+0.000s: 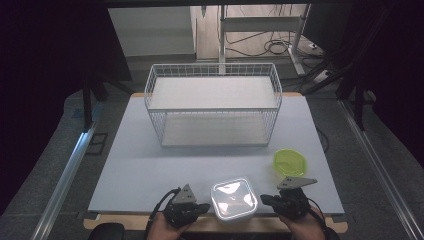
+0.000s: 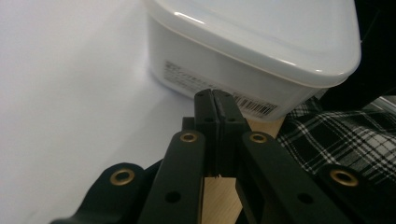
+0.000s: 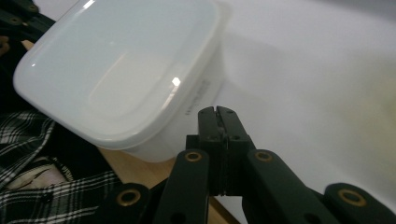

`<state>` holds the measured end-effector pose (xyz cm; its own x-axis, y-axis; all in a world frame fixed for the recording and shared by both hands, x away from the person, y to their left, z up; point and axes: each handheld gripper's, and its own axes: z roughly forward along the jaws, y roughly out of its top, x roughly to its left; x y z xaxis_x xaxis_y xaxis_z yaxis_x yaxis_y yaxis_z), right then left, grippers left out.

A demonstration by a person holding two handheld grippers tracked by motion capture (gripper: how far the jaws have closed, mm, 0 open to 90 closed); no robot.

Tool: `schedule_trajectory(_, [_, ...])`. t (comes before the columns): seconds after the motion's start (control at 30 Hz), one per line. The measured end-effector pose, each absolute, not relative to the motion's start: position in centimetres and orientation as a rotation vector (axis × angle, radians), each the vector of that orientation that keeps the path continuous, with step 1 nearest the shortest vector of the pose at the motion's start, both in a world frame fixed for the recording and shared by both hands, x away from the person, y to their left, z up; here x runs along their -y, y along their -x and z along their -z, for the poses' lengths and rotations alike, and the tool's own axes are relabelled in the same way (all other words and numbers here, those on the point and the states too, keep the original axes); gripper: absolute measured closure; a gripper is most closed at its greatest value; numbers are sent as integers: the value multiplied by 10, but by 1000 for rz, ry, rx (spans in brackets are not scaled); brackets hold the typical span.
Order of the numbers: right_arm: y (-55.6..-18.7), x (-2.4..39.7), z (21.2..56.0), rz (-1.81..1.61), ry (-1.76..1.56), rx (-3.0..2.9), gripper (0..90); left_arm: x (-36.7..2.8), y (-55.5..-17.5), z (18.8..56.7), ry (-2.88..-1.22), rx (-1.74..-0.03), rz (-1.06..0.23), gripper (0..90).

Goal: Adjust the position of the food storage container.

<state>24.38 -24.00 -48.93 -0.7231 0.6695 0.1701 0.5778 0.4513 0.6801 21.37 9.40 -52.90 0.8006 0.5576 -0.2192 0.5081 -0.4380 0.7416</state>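
A white square lidded plastic box [image 1: 233, 198] sits at the near edge of the table, between my two grippers. My left gripper [image 1: 206, 205] is just left of it, jaws pressed together with nothing between them; in the left gripper view its tips [image 2: 214, 95] point at the box's labelled side wall [image 2: 219, 77]. My right gripper [image 1: 263, 199] is just right of the box, also shut and empty; in the right gripper view its tips [image 3: 217, 111] sit close beside the box [image 3: 126, 74]. Whether either tip touches the box I cannot tell.
A white wire basket [image 1: 213, 104] stands at the back middle of the pale table top [image 1: 145, 160]. A lime green lid [image 1: 289, 161] lies to the right, just beyond my right gripper. A plaid sleeve [image 2: 345, 135] is near the table's wooden front edge.
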Motion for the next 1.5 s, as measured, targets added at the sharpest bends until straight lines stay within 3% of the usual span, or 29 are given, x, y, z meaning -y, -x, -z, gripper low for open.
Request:
schedule_trajectory(0.6, [-251, 214, 498, -1127, -1142, -2592, 896, -98, -223, 528, -2078, -880, -93, 896])
schedule_trajectory(0.93, [-231, 218, 497, -1119, -1140, -2628, 896, -102, -209, 525, -2064, -870, -52, 896])
schedule_trajectory(1.03, [-231, 213, 495, -1088, -1136, -2614, 896, -97, -209, 522, -2092, -887, -112, 896])
schedule_trajectory(1.5, [-263, 191, 495, -1064, -1147, -2573, 897, -109, -236, 517, -2087, -980, -181, 897])
